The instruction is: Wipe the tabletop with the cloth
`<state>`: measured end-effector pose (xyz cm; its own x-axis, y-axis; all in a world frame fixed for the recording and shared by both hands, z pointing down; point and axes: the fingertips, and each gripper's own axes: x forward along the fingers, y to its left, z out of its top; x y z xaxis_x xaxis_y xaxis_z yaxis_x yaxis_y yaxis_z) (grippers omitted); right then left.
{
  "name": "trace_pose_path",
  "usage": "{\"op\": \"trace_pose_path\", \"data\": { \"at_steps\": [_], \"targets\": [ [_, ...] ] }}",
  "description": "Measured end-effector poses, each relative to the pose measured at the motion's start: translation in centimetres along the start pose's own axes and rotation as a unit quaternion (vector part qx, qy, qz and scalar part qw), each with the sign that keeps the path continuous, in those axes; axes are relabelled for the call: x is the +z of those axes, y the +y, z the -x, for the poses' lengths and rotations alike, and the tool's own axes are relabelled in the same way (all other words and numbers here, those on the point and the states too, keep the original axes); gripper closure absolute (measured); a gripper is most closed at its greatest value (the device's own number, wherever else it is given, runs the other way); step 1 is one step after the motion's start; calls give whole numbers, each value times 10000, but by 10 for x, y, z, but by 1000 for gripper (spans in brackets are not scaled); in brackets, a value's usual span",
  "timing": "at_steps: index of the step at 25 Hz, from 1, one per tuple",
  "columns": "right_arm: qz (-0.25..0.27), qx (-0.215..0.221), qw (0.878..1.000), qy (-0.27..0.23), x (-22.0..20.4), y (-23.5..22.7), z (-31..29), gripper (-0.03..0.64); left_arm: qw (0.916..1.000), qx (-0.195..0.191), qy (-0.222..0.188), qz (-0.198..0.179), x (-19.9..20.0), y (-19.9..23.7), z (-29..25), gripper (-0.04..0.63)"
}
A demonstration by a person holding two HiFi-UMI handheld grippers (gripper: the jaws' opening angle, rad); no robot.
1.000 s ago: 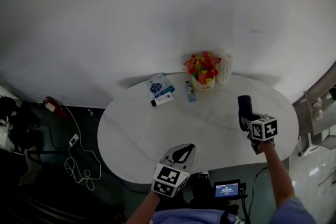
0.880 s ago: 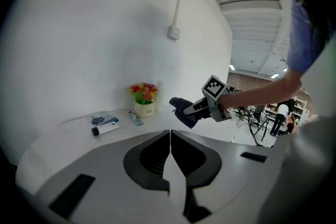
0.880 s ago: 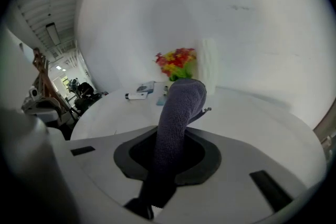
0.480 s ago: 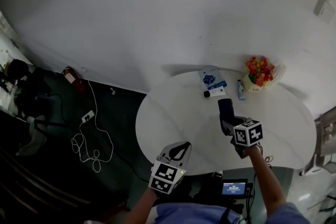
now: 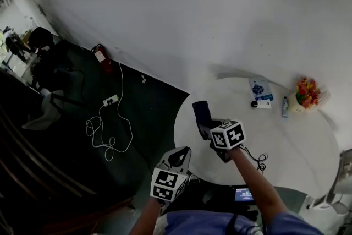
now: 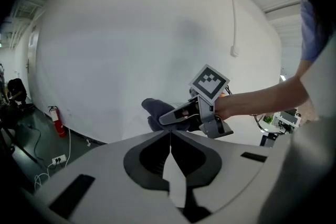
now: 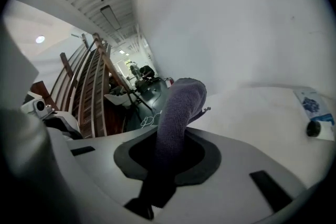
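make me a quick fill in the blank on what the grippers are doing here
The right gripper is shut on a dark ____. The left gripper has its jaws together and holds ____. The flowers stand on the white ____, near a small bottle.
Missing: cloth; nothing; table.

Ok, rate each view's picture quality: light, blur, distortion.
Head view: dim, the floor at left nearly black, the table pale. Left gripper view: fisheye bulges the wall; right gripper sharp. Right gripper view: black corners, the cloth close and soft.

Right claw [image 7: 167, 165] grips the cloth [image 7: 178, 113] above the tabletop [image 7: 262, 123].
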<state>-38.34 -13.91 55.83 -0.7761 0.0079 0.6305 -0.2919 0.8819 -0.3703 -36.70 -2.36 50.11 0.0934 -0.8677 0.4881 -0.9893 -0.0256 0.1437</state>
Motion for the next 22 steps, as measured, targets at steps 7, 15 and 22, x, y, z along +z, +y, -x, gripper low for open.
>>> {"op": "trace_pose_path", "data": {
  "at_steps": [7, 15, 22],
  "targets": [
    [80, 631, 9973, 363, -5, 70, -76, 549, 9988, 381, 48, 311, -16, 25, 28, 578],
    [141, 412, 9969, 653, -29, 63, -76, 549, 9983, 444, 98, 372, -20, 32, 28, 578],
    [-191, -62, 9980, 594, -52, 8, -30, 549, 9999, -6, 109, 119, -2, -5, -1, 578]
  ]
}}
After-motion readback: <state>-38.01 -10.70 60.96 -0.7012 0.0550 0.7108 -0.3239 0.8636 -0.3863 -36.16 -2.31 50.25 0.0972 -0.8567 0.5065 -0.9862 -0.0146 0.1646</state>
